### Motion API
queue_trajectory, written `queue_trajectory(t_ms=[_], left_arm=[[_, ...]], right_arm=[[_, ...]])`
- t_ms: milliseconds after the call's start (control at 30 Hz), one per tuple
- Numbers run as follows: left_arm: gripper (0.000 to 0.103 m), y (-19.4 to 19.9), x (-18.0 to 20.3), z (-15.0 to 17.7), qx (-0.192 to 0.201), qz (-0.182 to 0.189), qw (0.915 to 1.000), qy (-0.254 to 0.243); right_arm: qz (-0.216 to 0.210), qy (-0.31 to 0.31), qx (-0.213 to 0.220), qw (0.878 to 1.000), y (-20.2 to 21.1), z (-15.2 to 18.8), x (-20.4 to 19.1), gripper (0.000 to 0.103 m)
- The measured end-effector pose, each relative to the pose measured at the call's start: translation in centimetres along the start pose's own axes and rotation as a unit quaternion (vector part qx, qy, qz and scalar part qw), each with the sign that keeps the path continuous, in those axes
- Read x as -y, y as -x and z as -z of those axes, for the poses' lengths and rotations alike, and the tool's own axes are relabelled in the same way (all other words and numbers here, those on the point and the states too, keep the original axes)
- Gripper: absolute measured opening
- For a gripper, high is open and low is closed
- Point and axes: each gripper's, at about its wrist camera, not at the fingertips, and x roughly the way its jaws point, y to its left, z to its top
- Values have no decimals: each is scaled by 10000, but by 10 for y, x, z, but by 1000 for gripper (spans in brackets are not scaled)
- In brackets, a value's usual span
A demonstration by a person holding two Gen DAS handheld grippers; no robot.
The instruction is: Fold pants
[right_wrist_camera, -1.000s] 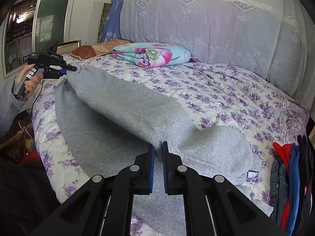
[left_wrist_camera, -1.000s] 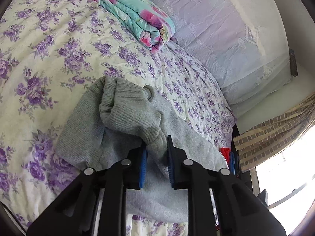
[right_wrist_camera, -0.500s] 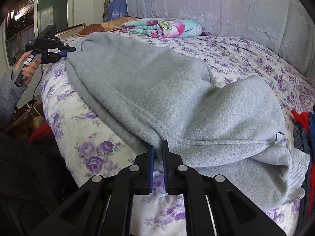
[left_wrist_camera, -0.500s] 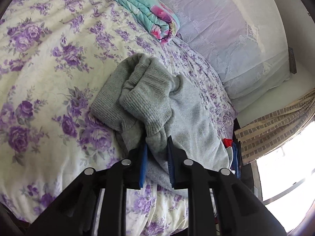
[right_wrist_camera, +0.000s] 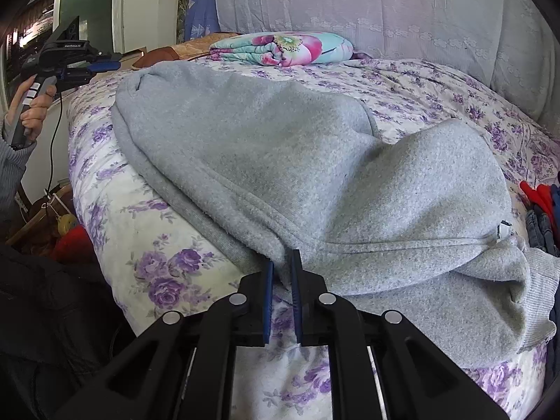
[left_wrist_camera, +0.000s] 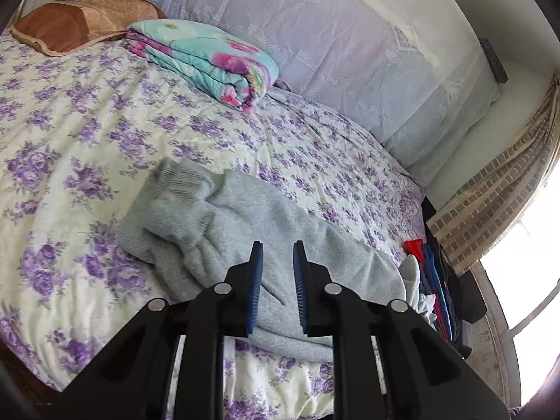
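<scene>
Progress check: the grey pants (right_wrist_camera: pixel 280 161) are lying across the near edge of the flowery bed (left_wrist_camera: pixel 70 122). It looks like the first lengthwise fold is in, with one leg stacked on the other and a double edge running along the front. The ribbed cuffs sit at one end and the waistband, with its little label, at the other.

The right gripper (right_wrist_camera: pixel 281 255) is down at that front edge. Its jaws are almost together and just starting to open, with a bit of the fabric edge between the tips. That reads like the layer is being let go.

The left gripper (left_wrist_camera: pixel 276 245) hovers above the cuff end. Its jaws are apart and easing inward a touch. Nothing is pinched, and the cloth is only visible through the gap. From the right wrist view, the person's hand (right_wrist_camera: pixel 35 108) holds it up off the bed, clear of the pants.

So roughly a third done, give or take. The cuffs are bunched and twisted, and there's a big puffy hump near the waistband, so it needs smoothing. After that the crosswise folds are left, cuffs towards waist, probably twice. The pile of clothes (left_wrist_camera: pixel 430 266) at the bed's far side is likely where it ends up, but that's a guess.
</scene>
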Motion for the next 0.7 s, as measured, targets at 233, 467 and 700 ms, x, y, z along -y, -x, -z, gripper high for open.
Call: queue_trajectory(t_ms=[233, 467, 700], left_arm=[[8, -86, -22, 27, -800, -312, 9960, 250], [1, -78, -45, 29, -794, 116, 9951, 577], [1, -76, -47, 31, -766, 200, 9949, 617]], right_arm=[[-285, -389, 234, 9986, 20, -4, 11, 25], [-737, -3102, 1138, 9410, 73, -8, 127, 58], [-792, -4944, 664, 8631, 33, -2, 228, 58]])
